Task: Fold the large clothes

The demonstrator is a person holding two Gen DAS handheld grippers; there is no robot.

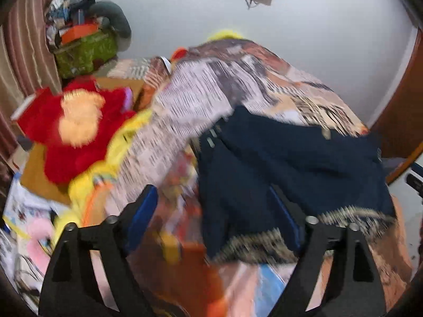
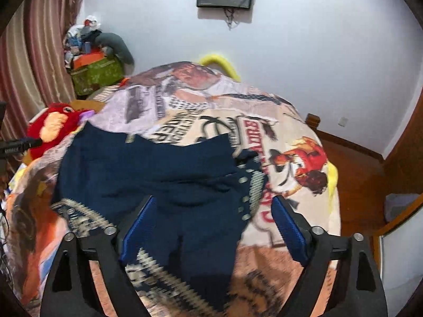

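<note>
Dark navy knitted garment with a pale patterned hem [image 2: 164,169] lies partly folded at frame centre on the printed bedspread [image 2: 290,142], laid flat for folding. Left tool [image 1: 216,219] and right tool [image 2: 211,219] both gape wide, empty, above it.

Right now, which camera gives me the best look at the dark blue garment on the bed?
The right wrist view. There the dark blue garment lies near the middle, mostly sharp, with its patterned trim and most of its outline visible. In the left wrist view the garment is smeared by motion blur, pushed to the right, and partly hidden behind one tool finger.
</note>
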